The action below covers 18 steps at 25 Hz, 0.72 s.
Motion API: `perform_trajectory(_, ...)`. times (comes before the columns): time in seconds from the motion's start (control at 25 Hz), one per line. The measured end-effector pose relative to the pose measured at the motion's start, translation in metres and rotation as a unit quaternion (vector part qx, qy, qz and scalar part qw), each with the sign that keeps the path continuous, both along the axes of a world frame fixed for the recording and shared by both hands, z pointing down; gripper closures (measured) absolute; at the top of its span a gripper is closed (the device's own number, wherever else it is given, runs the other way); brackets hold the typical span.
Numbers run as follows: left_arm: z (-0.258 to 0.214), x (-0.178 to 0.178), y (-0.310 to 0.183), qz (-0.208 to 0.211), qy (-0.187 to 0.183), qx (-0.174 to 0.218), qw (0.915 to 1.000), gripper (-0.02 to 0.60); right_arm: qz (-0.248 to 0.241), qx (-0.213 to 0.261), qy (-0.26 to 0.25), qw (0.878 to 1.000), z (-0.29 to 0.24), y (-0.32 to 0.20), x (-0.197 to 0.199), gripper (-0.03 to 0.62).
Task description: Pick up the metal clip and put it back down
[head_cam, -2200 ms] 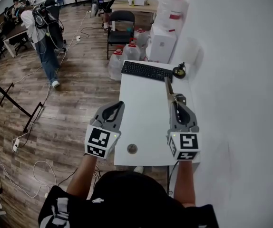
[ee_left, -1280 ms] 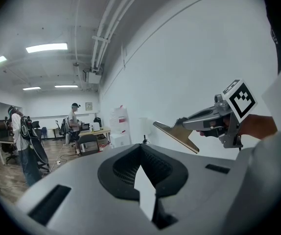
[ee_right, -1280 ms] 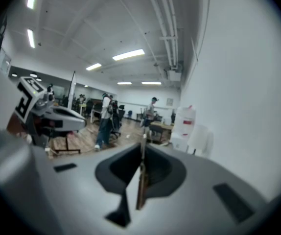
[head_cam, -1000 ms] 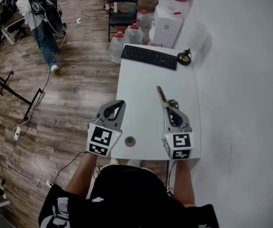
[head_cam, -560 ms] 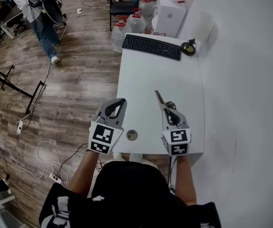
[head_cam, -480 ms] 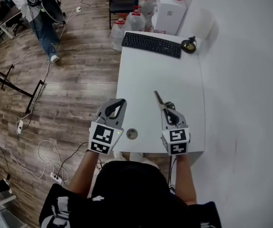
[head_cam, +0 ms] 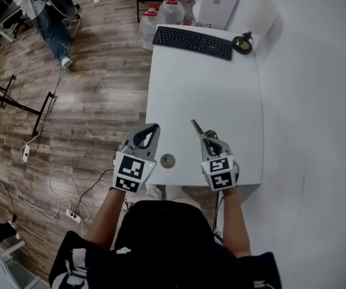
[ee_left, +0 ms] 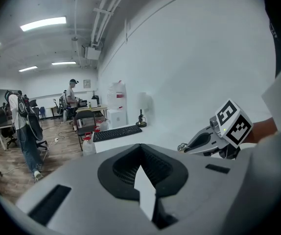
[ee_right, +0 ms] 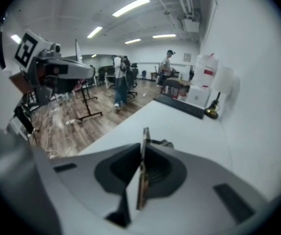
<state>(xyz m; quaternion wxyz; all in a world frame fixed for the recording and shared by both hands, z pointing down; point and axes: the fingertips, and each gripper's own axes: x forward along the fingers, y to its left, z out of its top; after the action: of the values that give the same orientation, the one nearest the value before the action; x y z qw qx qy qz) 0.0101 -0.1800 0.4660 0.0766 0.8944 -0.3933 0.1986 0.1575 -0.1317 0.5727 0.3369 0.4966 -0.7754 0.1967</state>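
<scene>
Right gripper (head_cam: 206,138) has its jaws shut tight on the metal clip (head_cam: 197,128). The clip sticks out past the tips, over the near end of the white table (head_cam: 203,83). Part of the clip is hidden inside the jaws, and I cannot tell if it touches the table. Left gripper (head_cam: 153,130) is closed with nothing in it. A keyboard (head_cam: 192,43) lies at the far end, near a dark thing (head_cam: 243,43) too small to make out. Wires (head_cam: 16,185) lie on the wood floor (head_cam: 94,95).
</scene>
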Motion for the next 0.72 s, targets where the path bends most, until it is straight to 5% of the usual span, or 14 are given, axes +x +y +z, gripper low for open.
perform_trajectory(0.72, 0.055, -0.011, 0.019, -0.012, -0.036, -0.050, 0.9980, 0.557, -0.086, -0.100, 0.007, 0.991, 0.085, 0.007, -0.031, 0.549)
